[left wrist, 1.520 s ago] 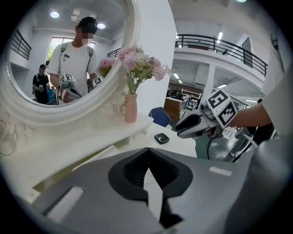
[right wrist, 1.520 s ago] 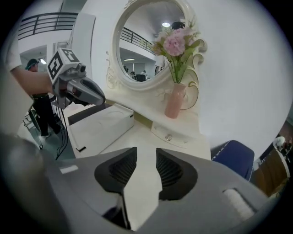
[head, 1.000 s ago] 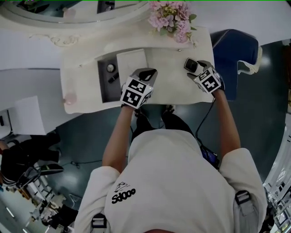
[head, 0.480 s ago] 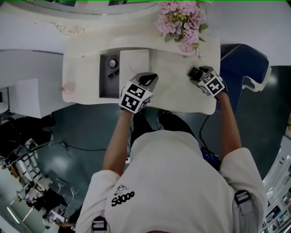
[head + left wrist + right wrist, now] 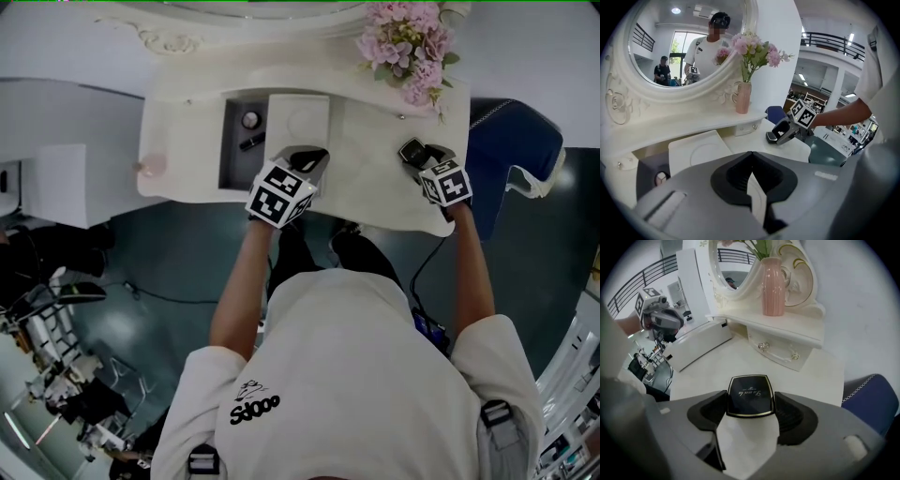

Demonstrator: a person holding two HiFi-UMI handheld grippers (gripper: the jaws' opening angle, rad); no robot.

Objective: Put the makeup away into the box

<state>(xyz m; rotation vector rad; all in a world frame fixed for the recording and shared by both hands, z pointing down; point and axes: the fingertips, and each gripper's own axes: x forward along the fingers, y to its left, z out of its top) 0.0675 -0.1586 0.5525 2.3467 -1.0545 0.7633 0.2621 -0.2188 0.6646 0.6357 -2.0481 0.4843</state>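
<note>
1. Our right gripper [image 5: 751,405] straddles the black, gold-rimmed compact [image 5: 750,392], which lies flat on the white dressing table [image 5: 375,183]. The jaws are closing on its two sides and the pads appear to be touching it, the grip needed to lift it.
2. Our left gripper [image 5: 751,161] hovers with jaws together and nothing between them, just beside the box lid [image 5: 298,117]. We judge it is simply kept clear of the working hand.
3. The box [image 5: 231,171], a grey well sunk into the tabletop, stands open with its lid laid aside, ready to take the compact, which is well apart from it.
4. We count two grippers and one compact outside the box. Two small items are inside it, a round pot [image 5: 250,120] and a dark stick [image 5: 251,141]. There is also one pink vase [image 5: 773,287] of flowers and one mirror [image 5: 684,47].
</note>
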